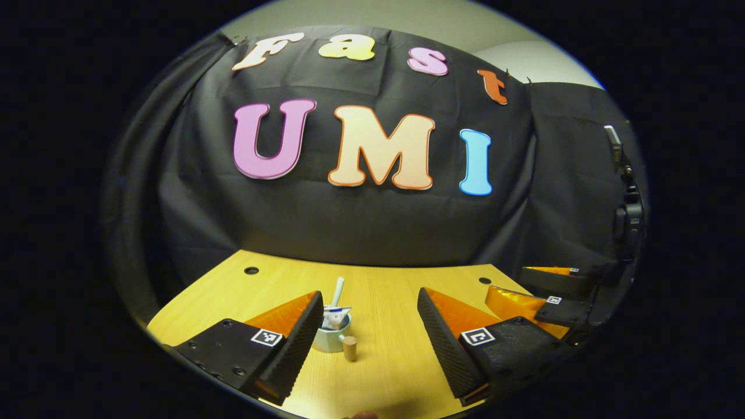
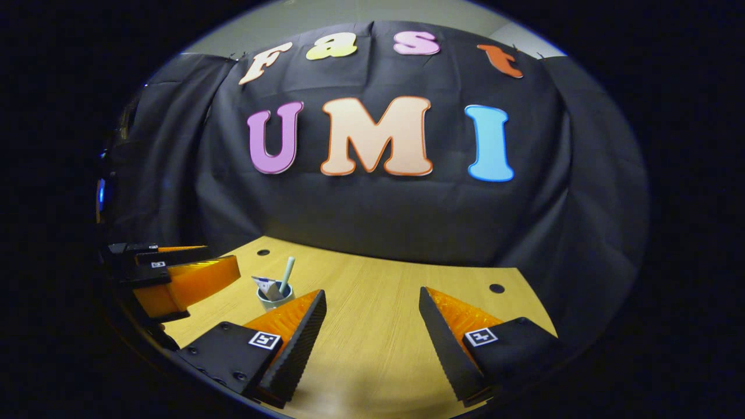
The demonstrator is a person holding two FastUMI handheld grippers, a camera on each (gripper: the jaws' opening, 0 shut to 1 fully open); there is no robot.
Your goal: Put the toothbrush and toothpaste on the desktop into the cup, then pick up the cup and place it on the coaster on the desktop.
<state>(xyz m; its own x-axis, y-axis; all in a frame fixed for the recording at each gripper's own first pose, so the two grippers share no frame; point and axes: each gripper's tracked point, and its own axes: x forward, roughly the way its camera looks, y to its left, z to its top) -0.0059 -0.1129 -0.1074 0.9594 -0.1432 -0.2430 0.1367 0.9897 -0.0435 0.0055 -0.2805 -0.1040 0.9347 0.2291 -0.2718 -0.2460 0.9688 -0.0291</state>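
The pale green ceramic cup (image 1: 330, 337) stands on the wooden tabletop (image 1: 390, 361), white toothbrush (image 1: 337, 291) and toothpaste tube (image 1: 336, 317) upright inside. It is probably rigid, smooth and top-heavy: grip the wall low. Left tongs (image 1: 370, 331) and right tongs (image 2: 372, 331) gape, empty.

Pale green cup (image 1: 330, 339), white toothbrush (image 1: 337, 291), yellow wood-grain desktop (image 1: 384, 302), orange-and-black left gripper (image 1: 370, 331).
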